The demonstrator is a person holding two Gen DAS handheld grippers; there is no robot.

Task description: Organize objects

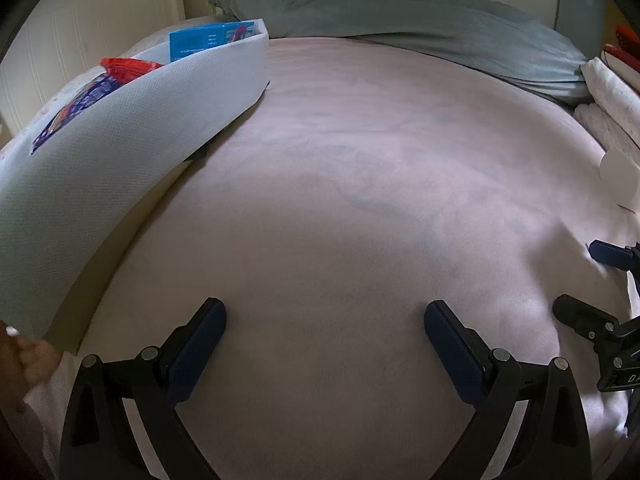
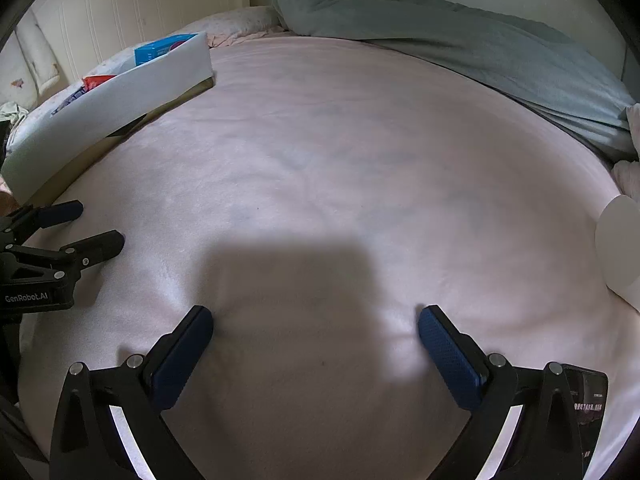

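The white bin sits on the bed at about ten o'clock in the left wrist view. It already holds a blue box at its far end, a red packet in the middle, and a purple and blue packet at the near end. The bin's walls look soft and bendy, like thin foam or cloth. It would likely sag if one side were pinched, so the best place to hold it is probably the top rim, one gripper at each end.

The packets look light and crinkly. They could slip, so a hold across the flat middle seems safest. The blue box looks stiff and light, and its narrow sides would be good to squeeze.

The left gripper has its jaws spread wide with nothing between them, only pink sheet below. The right gripper is wide apart too and holds nothing.

A round white thing lies at three o'clock in the right wrist view, near the bed's edge. It is too blurry to name. It may be the next thing to put away, and it looks smooth, so it might roll. A dark card or packet peeks out at five o'clock, just behind the right gripper's finger. A grey pillow lies at twelve o'clock.
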